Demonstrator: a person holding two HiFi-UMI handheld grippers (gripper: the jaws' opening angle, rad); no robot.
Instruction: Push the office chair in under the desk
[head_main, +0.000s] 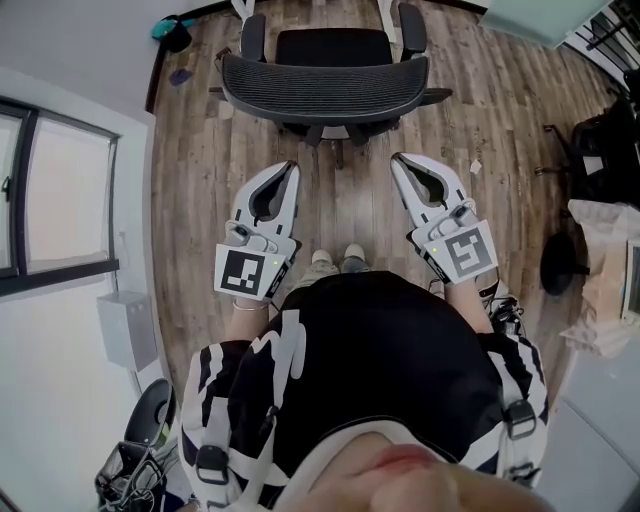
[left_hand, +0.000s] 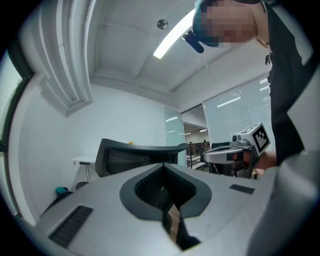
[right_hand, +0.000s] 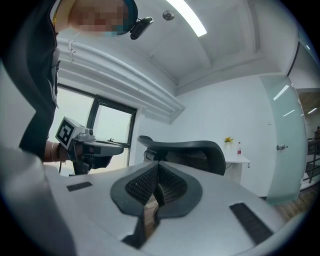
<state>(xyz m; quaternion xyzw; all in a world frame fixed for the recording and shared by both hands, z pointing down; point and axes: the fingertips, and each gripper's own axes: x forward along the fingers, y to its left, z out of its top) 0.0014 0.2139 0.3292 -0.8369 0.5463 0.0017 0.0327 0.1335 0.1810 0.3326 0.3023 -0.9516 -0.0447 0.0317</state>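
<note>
The office chair (head_main: 325, 85) stands on the wooden floor (head_main: 500, 120) near its far edge, with its curved mesh back turned toward the person and its seat facing away, toward the white worktop (right_hand: 240, 161). From the head view, only the worktop's white legs show, on either side of the chair's armrests. How far the seat reaches under the worktop cannot be told.

The left hand-held gripper (head_main: 291, 170) is held out low in front of the person, pointing at the chair's back but apart from it. Its jaws are closed together with nothing between them. The right hand-held gripper (head_main: 399, 160) is held the same way beside it, also short of the chair. Its jaws are pressed together and it is empty too. The two are level with each other, and the person's shoes (head_main: 340, 260) show on the floor between them.

A small bottle (right_hand: 239, 148) and a yellow flower (right_hand: 228, 140) stand on the worktop against the white wall. A dark-framed window (head_main: 60, 190) runs along the floor's left edge. A teal object (head_main: 172, 30) lies in the floor's far left corner.
</note>
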